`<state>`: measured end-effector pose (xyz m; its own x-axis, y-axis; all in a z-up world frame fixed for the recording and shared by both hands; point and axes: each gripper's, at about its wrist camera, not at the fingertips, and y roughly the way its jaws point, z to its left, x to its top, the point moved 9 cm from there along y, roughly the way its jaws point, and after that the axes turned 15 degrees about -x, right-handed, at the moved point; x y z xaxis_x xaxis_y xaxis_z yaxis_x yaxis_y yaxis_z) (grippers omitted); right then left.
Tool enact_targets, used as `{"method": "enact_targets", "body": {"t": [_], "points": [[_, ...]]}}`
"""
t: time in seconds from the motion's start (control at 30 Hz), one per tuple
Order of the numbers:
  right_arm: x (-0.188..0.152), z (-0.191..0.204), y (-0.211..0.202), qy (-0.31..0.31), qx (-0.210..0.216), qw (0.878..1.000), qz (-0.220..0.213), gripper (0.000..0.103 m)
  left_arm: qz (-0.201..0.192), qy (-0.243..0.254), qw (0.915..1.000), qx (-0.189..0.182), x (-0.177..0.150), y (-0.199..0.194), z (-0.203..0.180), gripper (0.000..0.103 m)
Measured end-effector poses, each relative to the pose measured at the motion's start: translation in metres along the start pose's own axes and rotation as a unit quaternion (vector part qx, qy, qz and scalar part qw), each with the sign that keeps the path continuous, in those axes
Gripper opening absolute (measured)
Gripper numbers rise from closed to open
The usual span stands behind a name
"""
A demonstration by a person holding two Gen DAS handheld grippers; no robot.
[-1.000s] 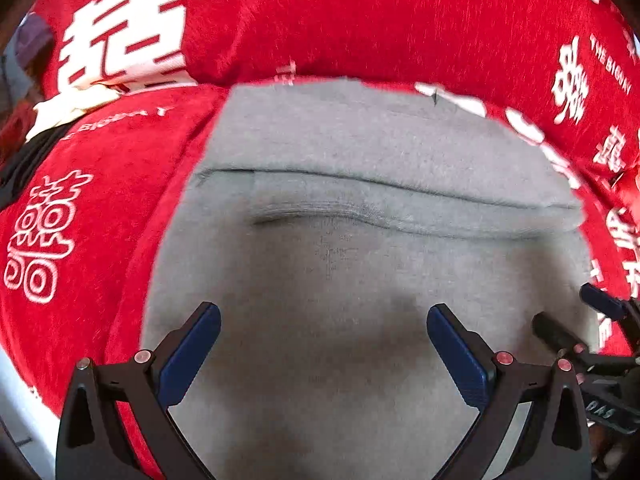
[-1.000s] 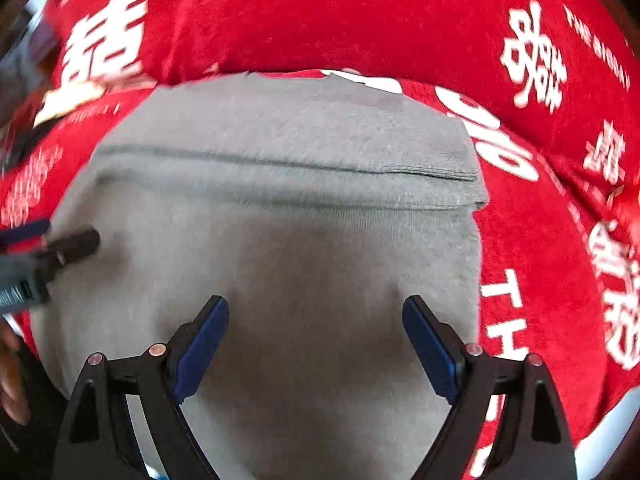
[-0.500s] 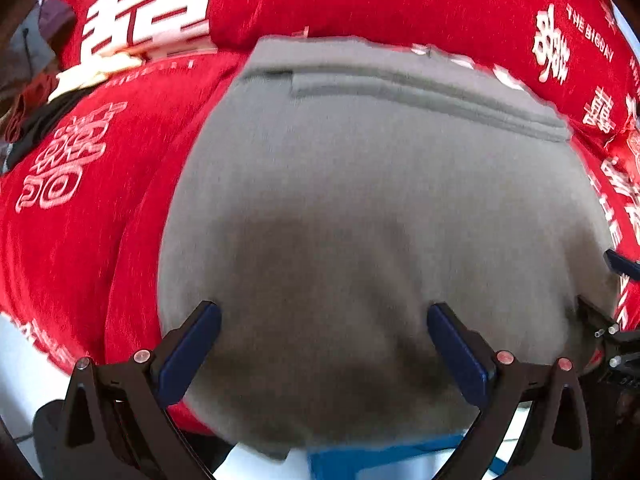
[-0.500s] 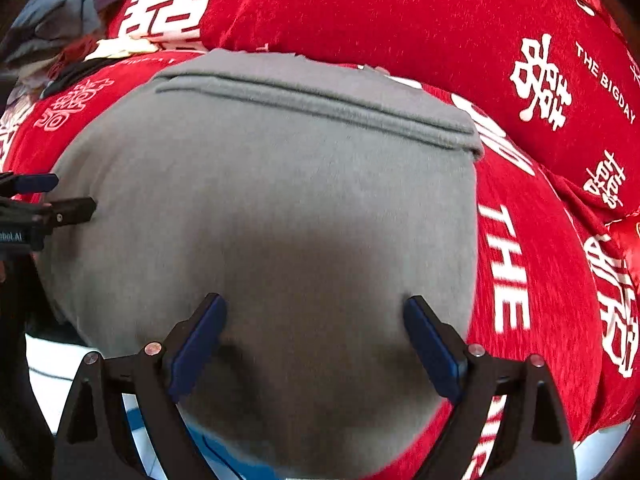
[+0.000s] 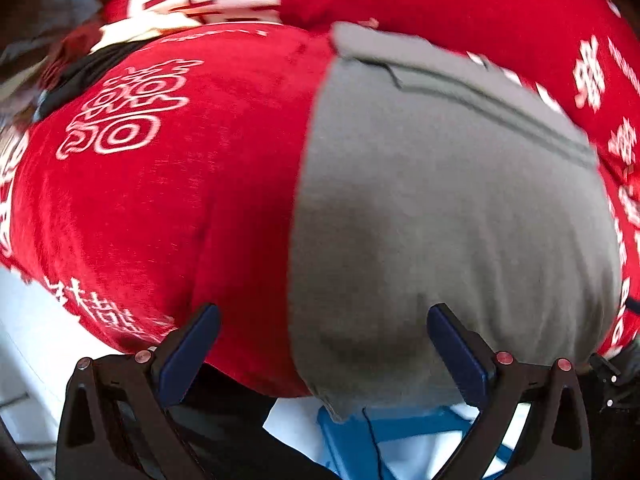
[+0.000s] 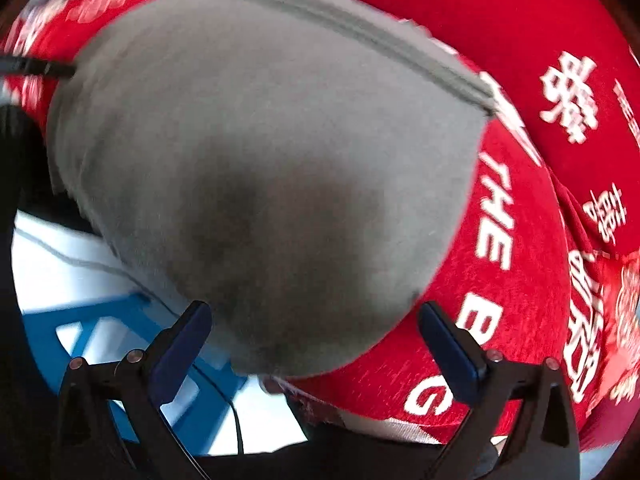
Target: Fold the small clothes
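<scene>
A folded grey garment [image 5: 452, 208] lies flat on a red cover with white lettering [image 5: 168, 200], its hemmed edge at the far side. In the left wrist view my left gripper [image 5: 324, 344] hangs open over the garment's near left corner, nothing between its blue pads. In the right wrist view the same grey garment [image 6: 260, 168] fills the middle. My right gripper [image 6: 314, 338] stands over its near edge, jaws opening wide, with no cloth between the blue pads [image 6: 448, 348]. The left gripper's tip [image 6: 36, 67] shows at the garment's far left edge.
The red cover [image 6: 516, 272] drapes over the near edge of the surface. Below it are a white floor [image 6: 60, 264] and a blue frame [image 5: 400, 432]. Dark and mixed clothes [image 5: 60, 52] lie piled at the far left.
Both grippers have drawn back toward the near edge of the garment, so the floor and blue frame now show. The left gripper also shifted left. The right jaws spread slightly wider.
</scene>
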<state>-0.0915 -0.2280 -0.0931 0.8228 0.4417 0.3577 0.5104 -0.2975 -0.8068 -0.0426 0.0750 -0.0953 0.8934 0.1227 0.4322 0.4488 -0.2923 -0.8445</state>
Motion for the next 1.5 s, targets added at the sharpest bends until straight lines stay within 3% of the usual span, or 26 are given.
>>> {"method": "enact_targets", "body": {"t": [0.1,0.2,0.3,0.37,0.4,0.43,0.47,0.5,0.57,0.6,0.63,0.67,0.7,0.77,0.9,0.97,1.1,1.27,1.33,1.5], "points": [[0.03,0.005,-0.01,0.024,0.005,0.999,-0.029,0.103,0.003,0.015,0.9998,-0.013,0.003,0.006,-0.017,0.103],[0.06,0.04,-0.025,-0.014,0.011,0.997,-0.082,0.103,0.023,0.107,0.994,-0.01,-0.005,0.02,-0.061,0.103],[0.069,0.07,-0.031,-0.084,-0.003,0.987,-0.134,0.103,0.034,0.223,0.9742,-0.012,-0.021,0.027,-0.108,0.103],[0.06,0.078,-0.017,-0.128,-0.023,0.983,-0.126,0.103,0.058,0.275,0.9597,-0.009,-0.033,0.039,-0.12,0.103],[0.052,0.075,-0.004,-0.144,-0.038,0.983,-0.11,0.103,0.077,0.288,0.9545,0.016,-0.038,0.049,-0.113,0.103],[0.044,0.073,-0.001,-0.145,-0.026,0.983,-0.105,0.102,0.094,0.284,0.9536,0.036,-0.039,0.057,-0.104,0.103],[0.037,0.066,0.002,-0.138,-0.006,0.986,-0.095,0.102,0.107,0.264,0.9584,0.02,-0.04,0.06,-0.096,0.103],[0.024,0.051,0.009,-0.131,-0.007,0.989,-0.071,0.102,0.098,0.246,0.9642,0.005,-0.035,0.052,-0.089,0.103],[0.0,0.027,0.016,-0.121,-0.013,0.992,-0.044,0.103,0.111,0.215,0.9701,0.019,-0.029,0.047,-0.066,0.103],[-0.009,0.016,0.018,-0.113,-0.018,0.993,-0.031,0.102,0.121,0.192,0.9739,0.007,-0.027,0.046,-0.059,0.103],[-0.021,-0.003,0.02,-0.097,-0.041,0.994,-0.012,0.102,0.117,0.161,0.98,0.006,-0.022,0.04,-0.046,0.103],[-0.031,-0.019,0.017,-0.07,-0.036,0.997,0.003,0.102,0.106,0.145,0.9837,0.014,-0.017,0.034,-0.038,0.103],[-0.037,-0.03,0.014,-0.04,-0.016,0.999,0.012,0.102,0.088,0.115,0.9894,0.012,-0.01,0.026,-0.026,0.103],[-0.051,-0.051,0.008,0.05,0.054,0.996,0.042,0.102,0.073,0.054,0.9954,-0.029,-0.001,0.02,-0.014,0.103],[-0.056,-0.047,-0.001,0.151,0.2,0.966,0.064,0.098,0.109,0.012,0.991,-0.077,-0.01,0.036,-0.013,0.103],[-0.055,-0.042,0.003,0.156,0.233,0.957,0.068,0.093,0.137,0.006,0.9855,-0.099,-0.021,0.045,-0.022,0.103],[-0.055,-0.027,0.02,0.143,0.254,0.952,0.089,0.084,0.144,-0.014,0.9824,-0.118,-0.033,0.048,-0.029,0.103],[-0.054,-0.008,0.005,0.141,0.267,0.951,0.072,0.081,0.143,-0.071,0.9745,-0.158,-0.041,0.049,-0.033,0.102],[-0.053,-0.004,0.003,0.137,0.269,0.951,0.069,0.071,0.145,-0.084,0.9726,-0.162,-0.045,0.051,-0.03,0.102],[-0.05,-0.006,0.007,0.153,0.291,0.942,0.071,0.067,0.147,-0.085,0.973,-0.157,-0.051,0.049,-0.026,0.095]]}}
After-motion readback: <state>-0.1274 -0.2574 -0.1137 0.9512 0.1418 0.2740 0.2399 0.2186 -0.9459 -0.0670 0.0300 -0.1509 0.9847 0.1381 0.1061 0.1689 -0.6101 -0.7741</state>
